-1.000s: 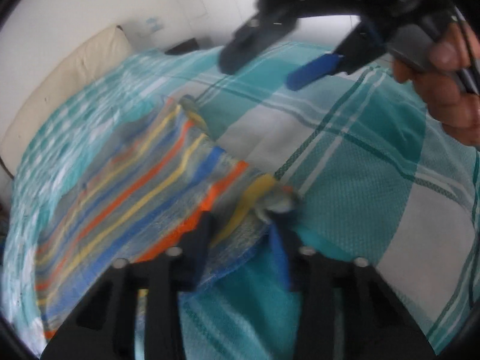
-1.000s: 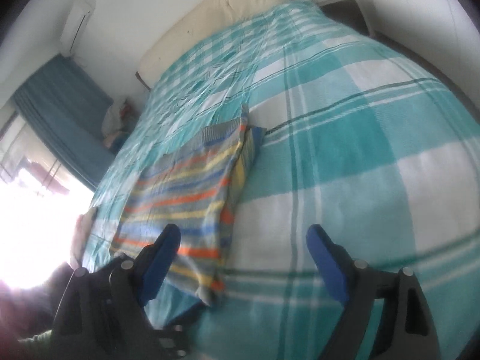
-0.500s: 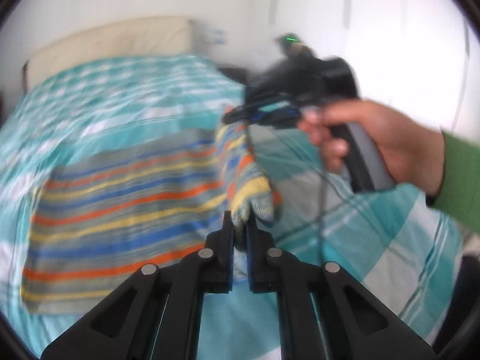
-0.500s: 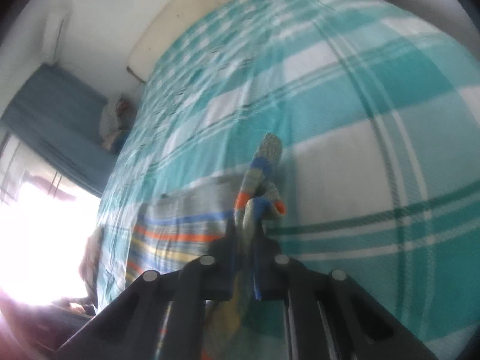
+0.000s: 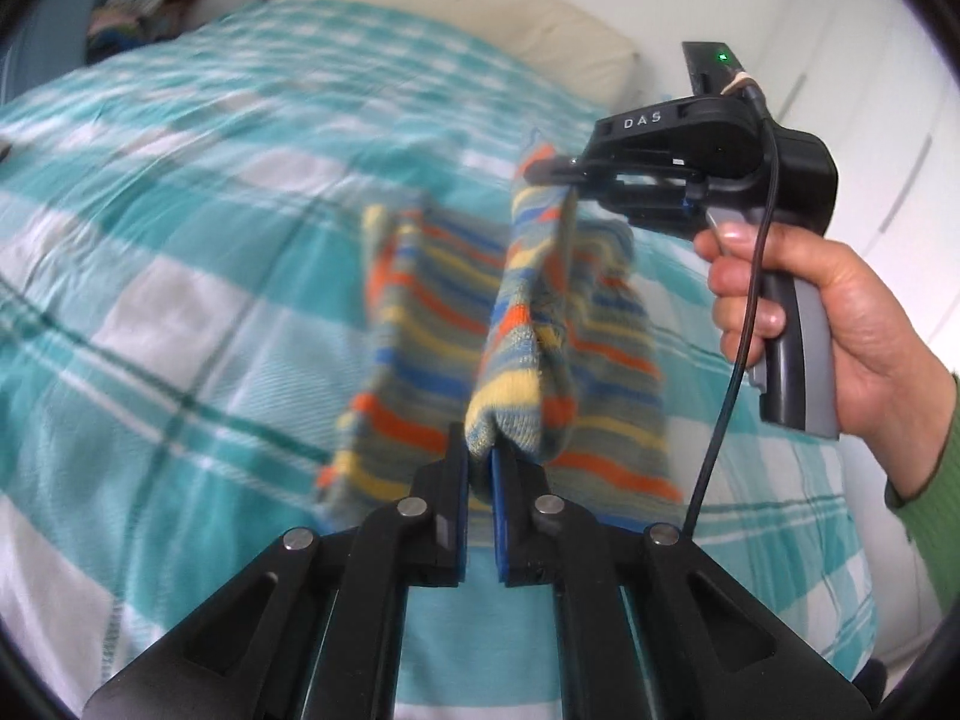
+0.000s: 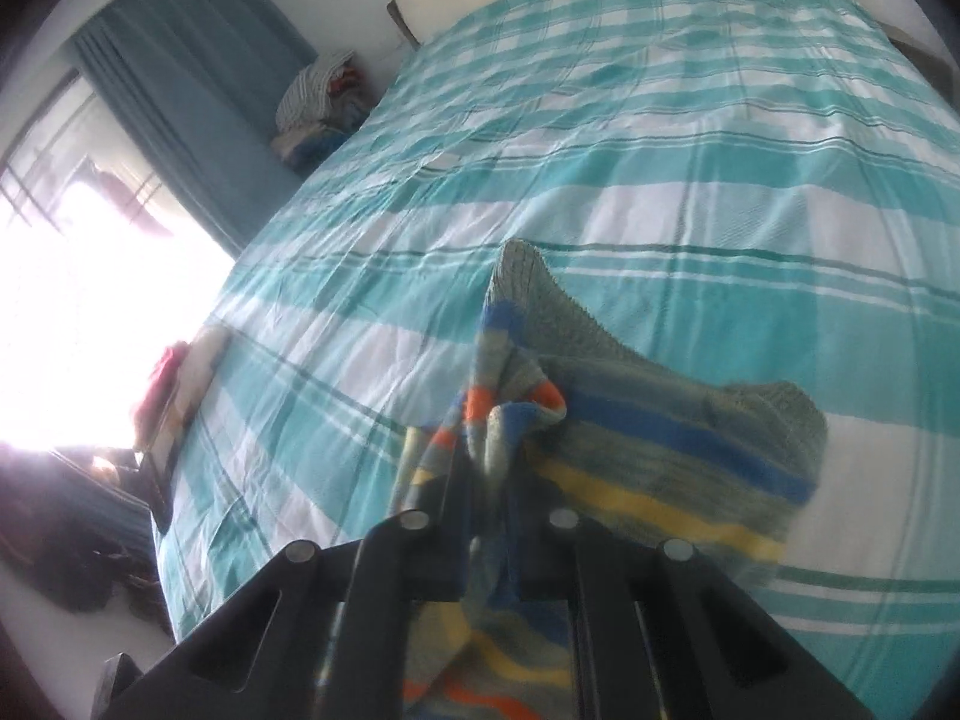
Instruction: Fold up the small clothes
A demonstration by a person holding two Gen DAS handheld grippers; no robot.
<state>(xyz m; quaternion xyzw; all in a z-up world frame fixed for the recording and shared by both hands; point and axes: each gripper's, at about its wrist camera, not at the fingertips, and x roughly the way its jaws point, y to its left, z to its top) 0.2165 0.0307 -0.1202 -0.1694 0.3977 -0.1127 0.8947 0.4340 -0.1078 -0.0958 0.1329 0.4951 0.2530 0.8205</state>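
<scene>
A small knitted garment [image 5: 420, 324] with grey, blue, yellow and orange stripes hangs above the bed. My left gripper [image 5: 479, 457] is shut on its near edge. My right gripper [image 5: 543, 171], held by a hand at the right of the left wrist view, is shut on the far edge, so the cloth stretches between the two. In the right wrist view the garment [image 6: 660, 438] bunches at my right gripper [image 6: 489, 468] and drapes to the right over the bed.
The bed has a teal and white checked cover [image 5: 180, 228] and a cream headboard cushion [image 5: 480, 18]. A pile of clothes [image 6: 324, 96] lies beside the bed near a blue curtain [image 6: 180, 72]. White wardrobe doors [image 5: 870, 90] stand at the right.
Both grippers have shut on the garment's edges and lifted it off the bed. A second ago it lay flat and the right gripper was open.
</scene>
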